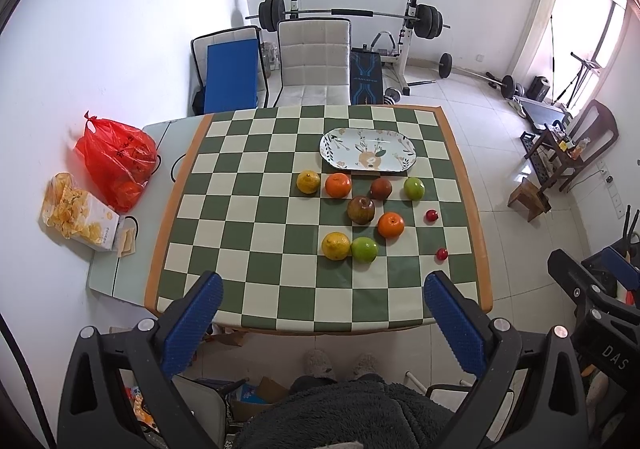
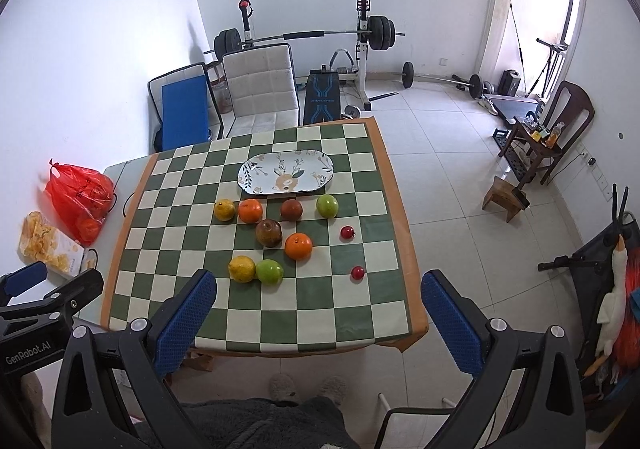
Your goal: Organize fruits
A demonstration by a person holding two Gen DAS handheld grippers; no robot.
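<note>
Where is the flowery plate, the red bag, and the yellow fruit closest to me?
plate [image 1: 344,139]: left wrist view, bare left end.
red bag [image 1: 116,157]: left wrist view, middle of its side.
yellow fruit [image 2: 241,269]: right wrist view, middle of its top.

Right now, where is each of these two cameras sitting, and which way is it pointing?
Left wrist: rides on the left gripper, held high before the table's near edge, looking down across the checkered cloth at the plate; its own blue fingers, the person's lap and slippers show below, and the right gripper at the right edge.
Right wrist: rides on the right gripper, further right, facing the same way; the left gripper shows at the left edge.
Shared: table, plate, ten loose fruits, red bag, barbell rack.
</note>
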